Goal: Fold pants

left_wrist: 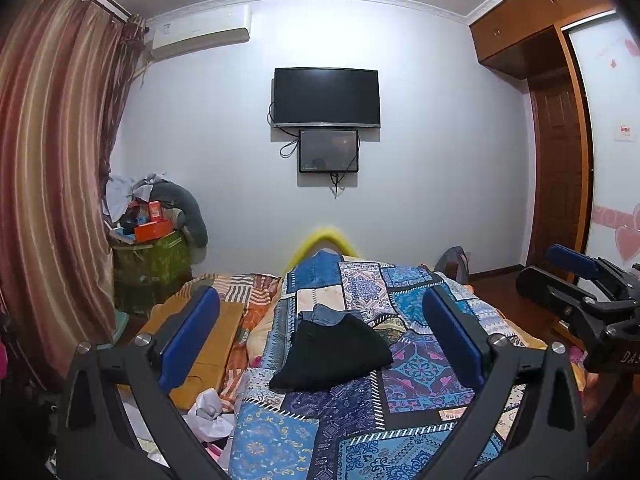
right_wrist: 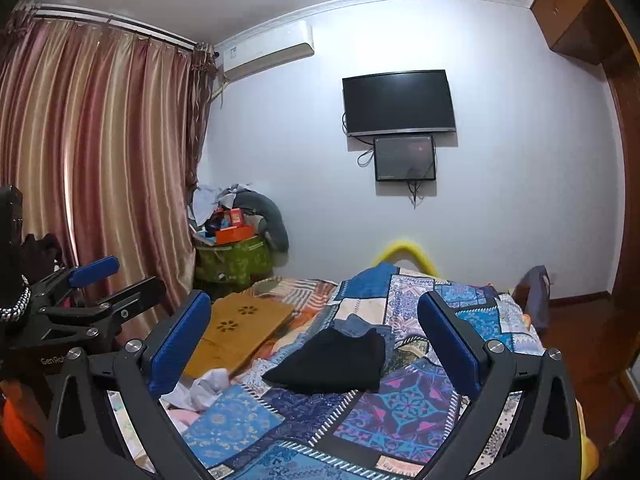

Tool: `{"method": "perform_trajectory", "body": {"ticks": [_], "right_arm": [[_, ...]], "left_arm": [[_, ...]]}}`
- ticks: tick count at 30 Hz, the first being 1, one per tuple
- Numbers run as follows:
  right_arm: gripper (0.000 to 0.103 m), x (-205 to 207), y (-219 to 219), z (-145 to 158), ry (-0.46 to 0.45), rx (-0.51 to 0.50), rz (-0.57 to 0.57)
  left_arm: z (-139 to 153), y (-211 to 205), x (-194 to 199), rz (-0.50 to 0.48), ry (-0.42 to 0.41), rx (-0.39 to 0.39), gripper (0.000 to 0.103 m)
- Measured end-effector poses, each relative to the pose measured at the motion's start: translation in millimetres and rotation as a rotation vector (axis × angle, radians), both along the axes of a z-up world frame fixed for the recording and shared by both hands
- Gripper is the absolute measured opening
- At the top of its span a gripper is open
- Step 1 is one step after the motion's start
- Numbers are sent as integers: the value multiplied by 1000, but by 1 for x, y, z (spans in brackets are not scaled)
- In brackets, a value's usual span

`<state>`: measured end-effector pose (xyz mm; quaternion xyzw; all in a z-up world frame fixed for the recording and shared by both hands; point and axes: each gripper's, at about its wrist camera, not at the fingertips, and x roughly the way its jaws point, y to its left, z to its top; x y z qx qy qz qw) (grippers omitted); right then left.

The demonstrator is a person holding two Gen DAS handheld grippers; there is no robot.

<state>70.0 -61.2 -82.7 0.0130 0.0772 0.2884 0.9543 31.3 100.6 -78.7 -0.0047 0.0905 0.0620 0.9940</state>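
Bedroom with folded black pants on a patchwork bed, both grippers held above it with fingers spread.

Striped curtains [left_wrist: 52, 168] hang along the left wall beside a cluttered green bin [left_wrist: 152, 268] in the corner; an air conditioner [left_wrist: 200, 32] sits high on the white wall. A wooden board [right_wrist: 240, 332] lies along the bed's left edge, crumpled white paper [right_wrist: 208, 386] near it. The black pants [left_wrist: 334, 354] rest folded mid-bed on the patchwork quilt [left_wrist: 420, 372], overlapping blue denim [left_wrist: 326, 314]. A television [left_wrist: 326, 96] hangs above a smaller screen [left_wrist: 329, 151]. Wooden wardrobe [left_wrist: 560, 152] stands right. The left gripper [left_wrist: 320, 336] and right gripper [right_wrist: 314, 338] are both wide apart, holding nothing.
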Motion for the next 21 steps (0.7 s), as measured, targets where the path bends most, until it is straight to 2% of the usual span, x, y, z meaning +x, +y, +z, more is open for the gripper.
{"method": "perform_trajectory", "body": {"ticks": [21], "right_arm": [[103, -4, -2, 5, 3, 2, -6]], "left_arm": [[-3, -4, 3, -25, 11, -14, 103]]}}
